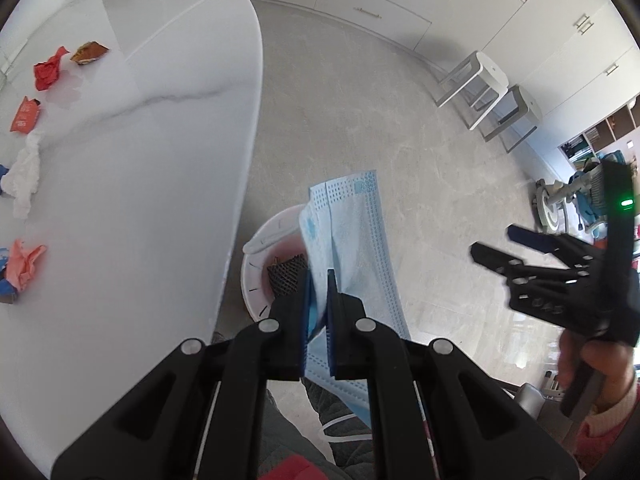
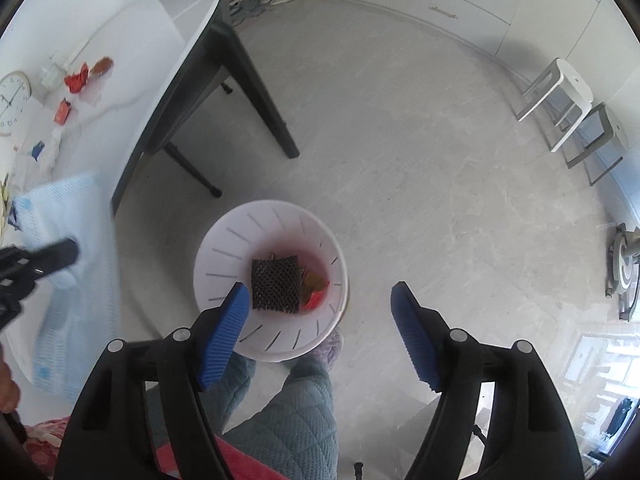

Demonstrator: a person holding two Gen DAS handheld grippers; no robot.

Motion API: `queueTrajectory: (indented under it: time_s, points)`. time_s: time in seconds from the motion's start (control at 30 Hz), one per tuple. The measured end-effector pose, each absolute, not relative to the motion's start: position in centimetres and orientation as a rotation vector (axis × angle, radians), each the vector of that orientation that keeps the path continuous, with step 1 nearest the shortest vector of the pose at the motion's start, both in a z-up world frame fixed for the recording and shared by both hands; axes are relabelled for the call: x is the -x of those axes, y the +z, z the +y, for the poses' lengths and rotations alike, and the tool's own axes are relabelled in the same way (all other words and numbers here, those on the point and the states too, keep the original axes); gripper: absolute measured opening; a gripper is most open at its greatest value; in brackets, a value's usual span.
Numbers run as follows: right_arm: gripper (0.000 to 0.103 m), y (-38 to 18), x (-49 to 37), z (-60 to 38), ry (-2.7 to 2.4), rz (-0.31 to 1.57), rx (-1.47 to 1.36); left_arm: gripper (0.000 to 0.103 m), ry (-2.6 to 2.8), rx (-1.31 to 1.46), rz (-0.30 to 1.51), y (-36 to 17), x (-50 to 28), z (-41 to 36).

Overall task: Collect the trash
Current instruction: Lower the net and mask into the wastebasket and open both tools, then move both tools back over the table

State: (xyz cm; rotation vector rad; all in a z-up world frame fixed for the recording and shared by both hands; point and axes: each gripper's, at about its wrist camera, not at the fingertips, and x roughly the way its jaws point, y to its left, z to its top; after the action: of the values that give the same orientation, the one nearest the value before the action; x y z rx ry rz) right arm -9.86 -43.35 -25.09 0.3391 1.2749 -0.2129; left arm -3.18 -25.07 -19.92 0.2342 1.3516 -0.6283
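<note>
White marble-look table [image 1: 160, 160] stands along one side, still littered: a white tissue wad [image 1: 25, 176], 1 red crumple [image 1: 47, 70], 1 pink crumple [image 1: 26, 266], 2 orange wrappers. On the floor just beside its edge sits the white bin [image 2: 224, 240], a black mesh pad [image 2: 276, 284] and wrappers already inside. Above the bin hangs the pale blue face mask [image 1: 356, 240], pinched at its fold by the clenched left gripper [image 1: 319, 280]. It looks feather-light and floppy, likely to flutter or cling, so a pinch at the pleated middle suits it. The right gripper [image 2: 320, 300] is spread wide, empty, over the bin.
</note>
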Motion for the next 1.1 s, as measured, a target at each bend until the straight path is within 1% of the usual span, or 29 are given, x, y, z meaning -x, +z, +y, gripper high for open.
queueTrajectory:
  time_s: [0.03,0.07,0.13,0.17,0.2,0.23,0.3,0.37,0.43,0.5,0.57,0.6,0.63,0.73,0.87,0.93,1.0,1.1]
  points:
    - [0.074,-24.9,10.0,-43.5,-0.213,1.269,-0.34,0.007,-0.622,-0.242,1.36,-20.4,3.2,-25.5]
    - [0.074,-24.6,10.1,-43.9,-0.213,1.262,-0.339,0.01,-0.612,-0.252,1.374,-21.0,3.1,-25.9]
    - [0.074,-24.3,10.3,-44.0,-0.212,1.255,-0.336,0.03,-0.597,-0.255,1.4,-21.9,3.2,-26.4]
    - [0.074,-24.3,10.3,-44.1,-0.208,1.252,-0.334,0.049,-0.578,-0.249,1.408,-22.2,3.2,-26.6]
    - [0.074,-24.3,10.4,-44.3,-0.206,1.251,-0.33,0.06,-0.565,-0.24,1.399,-22.1,3.3,-26.7]
    - [0.074,-24.2,10.3,-44.3,-0.204,1.25,-0.327,0.062,-0.56,-0.236,1.388,-22.0,3.4,-26.7]
    - [0.074,-24.1,10.4,-44.5,-0.199,1.251,-0.327,0.071,-0.565,-0.238,1.368,-21.6,3.6,-26.8]
    - [0.074,-23.8,10.4,-44.4,-0.191,1.249,-0.33,0.075,-0.56,-0.242,1.34,-20.8,3.8,-26.6]
    - [0.074,-23.3,10.4,-44.4,-0.18,1.245,-0.327,0.077,-0.55,-0.239,1.301,-19.8,3.9,-26.2]
    - [0.074,-22.4,10.1,-44.0,-0.167,1.232,-0.323,0.083,-0.543,-0.216,1.265,-18.1,3.8,-25.6]
    - [0.074,-21.3,9.5,-43.4,-0.15,1.211,-0.318,0.086,-0.529,-0.184,1.222,-16.3,3.4,-25.0]
    - [0.077,-20.6,9.3,-43.1,-0.142,1.199,-0.312,0.089,-0.521,-0.171,1.205,-15.5,3.3,-24.4]
    - [0.082,-19.8,8.9,-42.5,-0.136,1.181,-0.3,0.09,-0.51,-0.158,1.186,-14.7,3.0,-23.8]
    - [0.086,-17.5,7.8,-40.9,-0.101,1.128,-0.274,0.095,-0.463,-0.118,1.125,-12.2,2.4,-21.2]
    - [0.088,-15.0,5.9,-38.4,-0.046,1.079,-0.237,0.095,-0.382,-0.059,1.073,-9.7,1.6,-16.9]
    - [0.093,-13.9,4.7,-36.9,-0.025,1.05,-0.211,0.095,-0.338,-0.048,1.054,-9.3,1.3,-15.1]
    - [0.096,-13.2,3.6,-35.3,-0.004,1.031,-0.194,0.095,-0.287,-0.029,1.036,-8.8,0.9,-12.3]
    - [0.096,-12.5,1.9,-32.6,0.03,1.021,-0.183,0.095,-0.215,-0.001,1.023,-8.7,0.6,-8.0]
